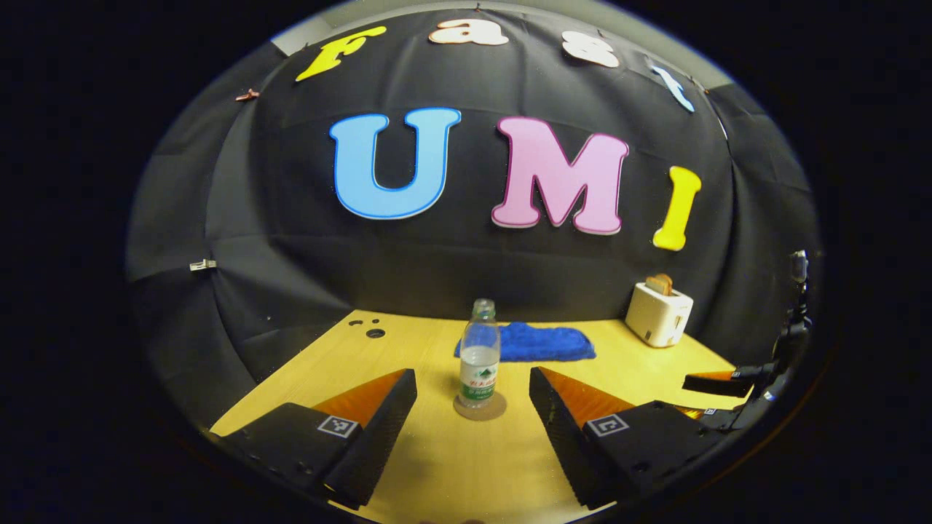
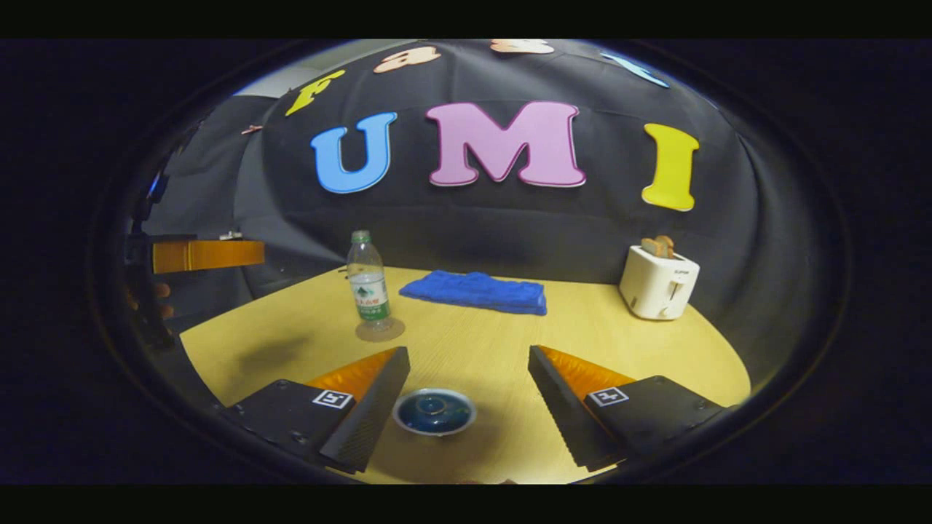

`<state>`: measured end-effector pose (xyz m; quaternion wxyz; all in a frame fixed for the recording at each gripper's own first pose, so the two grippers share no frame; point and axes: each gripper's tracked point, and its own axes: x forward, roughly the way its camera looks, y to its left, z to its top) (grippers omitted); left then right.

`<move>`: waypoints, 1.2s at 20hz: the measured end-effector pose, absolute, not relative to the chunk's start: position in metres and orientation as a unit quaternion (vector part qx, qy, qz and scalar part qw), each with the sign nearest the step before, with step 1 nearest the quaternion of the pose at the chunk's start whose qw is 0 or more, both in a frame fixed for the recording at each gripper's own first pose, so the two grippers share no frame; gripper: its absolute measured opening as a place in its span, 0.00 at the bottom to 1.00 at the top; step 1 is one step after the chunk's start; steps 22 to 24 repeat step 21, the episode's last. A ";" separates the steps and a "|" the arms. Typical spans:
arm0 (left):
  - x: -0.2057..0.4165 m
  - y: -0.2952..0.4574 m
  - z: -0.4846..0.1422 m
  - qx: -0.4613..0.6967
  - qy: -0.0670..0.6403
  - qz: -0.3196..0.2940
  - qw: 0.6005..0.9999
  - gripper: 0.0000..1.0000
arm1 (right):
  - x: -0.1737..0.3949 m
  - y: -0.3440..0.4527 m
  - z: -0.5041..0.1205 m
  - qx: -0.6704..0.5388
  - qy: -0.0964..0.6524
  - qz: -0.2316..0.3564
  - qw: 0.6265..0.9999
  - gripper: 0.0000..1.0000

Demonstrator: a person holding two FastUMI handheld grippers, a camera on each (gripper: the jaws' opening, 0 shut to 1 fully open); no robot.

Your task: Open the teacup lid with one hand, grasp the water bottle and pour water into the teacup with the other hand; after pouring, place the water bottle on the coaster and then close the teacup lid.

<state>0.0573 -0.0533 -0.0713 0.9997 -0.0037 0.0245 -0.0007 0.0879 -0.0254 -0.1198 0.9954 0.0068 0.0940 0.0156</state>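
The wooden table (image 2: 473, 349) fills the lower half of both views, with the black cloth wall (image 2: 510, 218) hanging close behind its far edge. A white toaster (image 2: 659, 287) with bread in its slot stands at the far right of the table, and a folded blue cloth (image 2: 477, 291) lies flat along the back edge.

The left gripper (image 1: 473, 393) is held low and level over the table with its fingers spread wide apart, grasping nothing. The bottle (image 1: 480, 356) stands upright on the round coaster (image 1: 480, 407) straight ahead, in line with the gap between the fingers but beyond their tips and untouched. In the right gripper view this gripper appears at the far left edge, with a hand (image 2: 149, 298) behind it.

The right gripper (image 2: 470, 375) also hangs released, fingers wide, tilted slightly down toward the table. The teacup (image 2: 435, 411), with its dark blue lid (image 2: 435, 406) on it, sits on the table between the two fingers, nearer the left one; neither finger touches it. From here the bottle and coaster stand farther back to the left, well apart from the cup and just in front of the blue cloth's left end.
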 end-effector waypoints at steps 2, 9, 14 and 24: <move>0.051 -0.061 -0.043 0.000 0.005 -0.001 1.000 0.98 | 0.084 -0.035 -0.082 0.007 0.078 0.002 0.997 1.00; 0.009 -0.084 0.015 -0.018 -0.010 -0.021 1.000 0.96 | 0.048 -0.040 0.024 -0.018 0.015 0.005 1.000 1.00; -0.024 -0.058 0.049 -0.025 -0.043 0.018 0.999 0.96 | 0.013 -0.034 0.062 -0.012 -0.011 -0.009 1.000 1.00; -0.044 -0.039 0.030 -0.043 -0.010 0.009 0.999 0.96 | 0.008 -0.012 0.075 0.004 -0.019 -0.029 0.999 1.00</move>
